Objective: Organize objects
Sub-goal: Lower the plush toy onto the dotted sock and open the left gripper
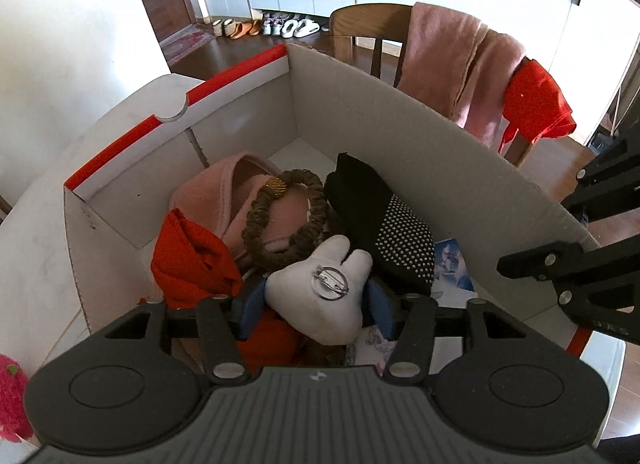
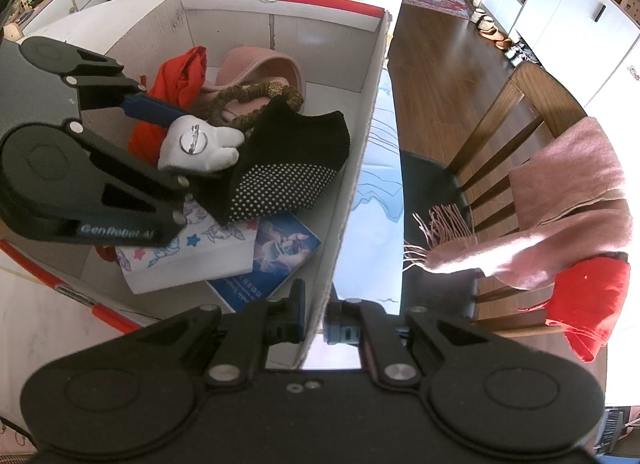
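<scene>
The left tongs (image 1: 316,304) reach down into the white cardboard box (image 1: 380,120) with the red-trimmed rim, which stands on the pale worktop (image 1: 36,248). A small white plush glove (image 1: 320,288) with a round metal pin on its back sits between the blue pads; the tongs stand about half open, and I cannot tell whether the pads press on it or it only rests between them. Just beyond the glove lie a brown braided ring (image 1: 280,220) with a gold clasp, a black sock (image 1: 384,220) with white grip dots, a pink slipper (image 1: 224,192) and a crumpled red cloth (image 1: 192,260). Under these a flowered tissue box (image 2: 188,256) and a blue booklet (image 2: 276,252) lie flat on the box floor. The right tongs (image 2: 316,328) are closed tight on the near wall of the box, one pad inside, one outside. Beside the worktop stands a wooden chair (image 2: 532,104) draped with a pink scarf (image 2: 560,200) and a red garment (image 2: 588,296).
</scene>
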Available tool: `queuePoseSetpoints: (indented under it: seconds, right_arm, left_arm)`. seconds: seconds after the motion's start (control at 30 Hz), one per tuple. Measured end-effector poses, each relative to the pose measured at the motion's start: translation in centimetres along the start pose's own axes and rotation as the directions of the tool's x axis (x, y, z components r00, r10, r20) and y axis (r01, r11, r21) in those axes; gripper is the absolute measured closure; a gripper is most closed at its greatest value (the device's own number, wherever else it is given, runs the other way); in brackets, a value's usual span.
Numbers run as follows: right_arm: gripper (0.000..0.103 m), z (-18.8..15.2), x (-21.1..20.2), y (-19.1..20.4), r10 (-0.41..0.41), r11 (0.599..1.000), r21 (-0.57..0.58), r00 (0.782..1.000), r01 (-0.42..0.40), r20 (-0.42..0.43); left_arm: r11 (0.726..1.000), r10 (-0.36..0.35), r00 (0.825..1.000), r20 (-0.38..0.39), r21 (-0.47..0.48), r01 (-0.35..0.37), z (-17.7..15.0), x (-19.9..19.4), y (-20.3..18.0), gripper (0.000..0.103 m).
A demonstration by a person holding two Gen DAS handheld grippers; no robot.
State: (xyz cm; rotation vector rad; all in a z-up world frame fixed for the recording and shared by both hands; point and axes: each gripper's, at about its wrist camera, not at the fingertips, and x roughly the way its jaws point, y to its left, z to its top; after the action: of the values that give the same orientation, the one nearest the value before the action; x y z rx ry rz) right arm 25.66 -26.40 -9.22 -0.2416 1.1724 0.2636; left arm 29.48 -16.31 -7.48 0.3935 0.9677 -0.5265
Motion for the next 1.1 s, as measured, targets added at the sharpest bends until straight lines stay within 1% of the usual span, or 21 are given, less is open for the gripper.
queuePoseSetpoints:
  seconds: [0.1,0.2,0.57,0.7,0.83,1.1]
  right_arm:
    - [0.096,0.0,0.0,0.0,0.0,1.0,0.0,1.0,0.0,0.0]
    - [0.096,0.0,0.0,0.0,0.0,1.0,0.0,1.0,0.0,0.0]
    - [0.096,0.0,-0.1,0.0,0.001,1.0,0.001,1.0,-0.001,0.001]
    - [0.096,-0.1,-0.1,0.0,0.001,1.0,0.0,1.0,-0.001,0.002]
    - [0.096,0.0,-0.1,0.1,0.0,1.0,-0.002,1.0,0.0,0.001]
    - [0.095,0.1,-0.1,0.2,0.001,1.0,-0.003,1.0,-0.001,0.002]
  left_arm:
    - [1.0,-0.016,1.0,0.005,-0.002,0.016,-0.1,-0.2,-0.1,0.03]
    - [1.0,-0.016,1.0,0.008,0.0,0.016,-0.1,-0.2,-0.1,0.028]
    - [0.999,-0.03,0.998,0.047,-0.043,0.032,-0.1,-1.6,0.0,0.027]
    - [0.997,-0.04,0.995,0.089,-0.065,0.046,-0.3,-3.2,0.4,0.027]
    - [0.995,-0.045,0.988,0.144,-0.087,0.058,-0.9,-5.5,1.0,0.027]
    - [0.985,-0.029,0.975,0.222,-0.157,0.066,-2.4,-9.3,3.0,0.027]
